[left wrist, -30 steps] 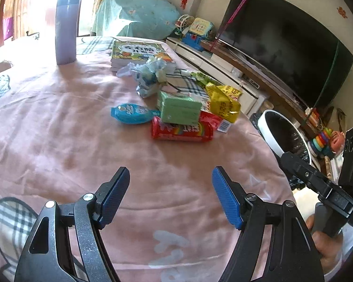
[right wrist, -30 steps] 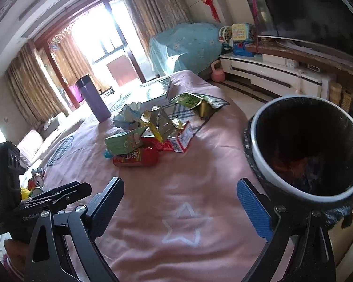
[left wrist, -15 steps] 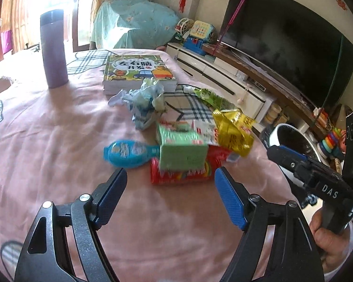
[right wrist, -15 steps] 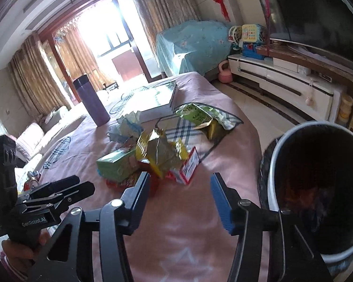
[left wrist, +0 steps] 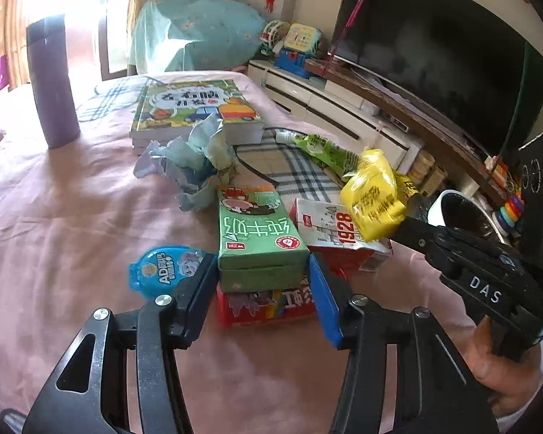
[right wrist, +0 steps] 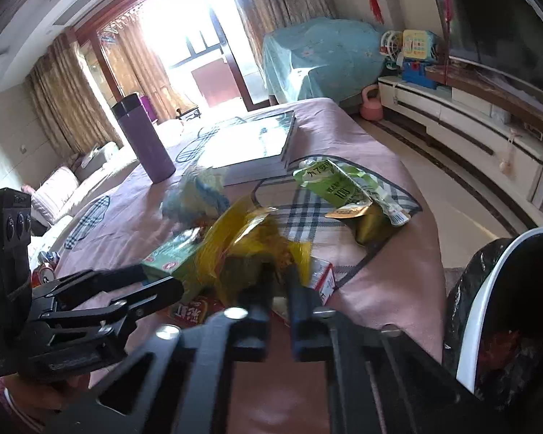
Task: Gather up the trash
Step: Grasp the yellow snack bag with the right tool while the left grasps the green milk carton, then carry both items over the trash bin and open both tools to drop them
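Note:
Trash lies piled on the pink tablecloth (left wrist: 61, 224). My left gripper (left wrist: 260, 282) is closed around the green milk carton (left wrist: 257, 235), its blue pads touching both sides; the carton rests on a red snack packet (left wrist: 268, 305). My right gripper (right wrist: 278, 285) is shut on the crumpled yellow wrapper (right wrist: 249, 242), which also shows in the left wrist view (left wrist: 374, 195). A red-and-white carton (left wrist: 329, 228), a blue round packet (left wrist: 163, 269), crumpled blue paper (left wrist: 195, 159) and a green pouch (right wrist: 333, 181) lie around them.
A white-rimmed trash bin with a black liner (right wrist: 496, 311) stands beside the table at the right. A purple flask (left wrist: 52, 83) and a picture book (left wrist: 195, 108) sit farther back on the table. A TV stand (right wrist: 470, 126) runs along the right wall.
Both grippers moved forward into the pile. The left one narrowed around the green carton. The right one shut on the yellow wrapper.

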Demonstrator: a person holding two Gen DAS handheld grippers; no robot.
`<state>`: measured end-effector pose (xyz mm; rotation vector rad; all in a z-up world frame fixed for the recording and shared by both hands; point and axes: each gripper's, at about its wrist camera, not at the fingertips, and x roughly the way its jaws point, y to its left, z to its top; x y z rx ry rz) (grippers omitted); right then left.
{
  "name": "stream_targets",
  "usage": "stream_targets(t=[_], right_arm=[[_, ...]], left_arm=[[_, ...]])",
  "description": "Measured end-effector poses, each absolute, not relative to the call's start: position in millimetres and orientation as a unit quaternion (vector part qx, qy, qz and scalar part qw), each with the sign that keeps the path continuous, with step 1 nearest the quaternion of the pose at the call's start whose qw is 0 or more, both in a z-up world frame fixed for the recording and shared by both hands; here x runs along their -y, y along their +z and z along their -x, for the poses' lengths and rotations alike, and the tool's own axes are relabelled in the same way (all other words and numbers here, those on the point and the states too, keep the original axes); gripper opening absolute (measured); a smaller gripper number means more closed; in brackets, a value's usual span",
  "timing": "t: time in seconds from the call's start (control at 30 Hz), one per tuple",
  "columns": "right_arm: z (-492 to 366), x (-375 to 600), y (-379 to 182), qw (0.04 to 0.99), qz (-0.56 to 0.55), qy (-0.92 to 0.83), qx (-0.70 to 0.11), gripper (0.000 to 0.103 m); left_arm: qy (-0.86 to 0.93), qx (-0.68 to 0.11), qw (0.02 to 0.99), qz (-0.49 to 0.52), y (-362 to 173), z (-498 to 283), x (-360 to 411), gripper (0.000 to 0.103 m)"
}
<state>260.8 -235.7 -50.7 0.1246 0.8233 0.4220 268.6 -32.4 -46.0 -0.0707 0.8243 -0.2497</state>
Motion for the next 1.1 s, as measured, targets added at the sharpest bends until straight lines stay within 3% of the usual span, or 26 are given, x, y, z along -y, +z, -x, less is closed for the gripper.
stream_targets(t=[0.43,1.1], right_arm=[[-213.4,267.3,-28.8,0.905,-0.096,0.182,-0.373,0.0],[-136.0,360.9,-13.2,0.921,-0.133,0.075,-0.358,0.0]], left_arm=[[-0.142,-0.359,0.921,0.056,-19.5,-218.9,28.0,0.05],[-0.244,-0.339,0.909,0.014,3.1,-153.7,123.8,0.05]])
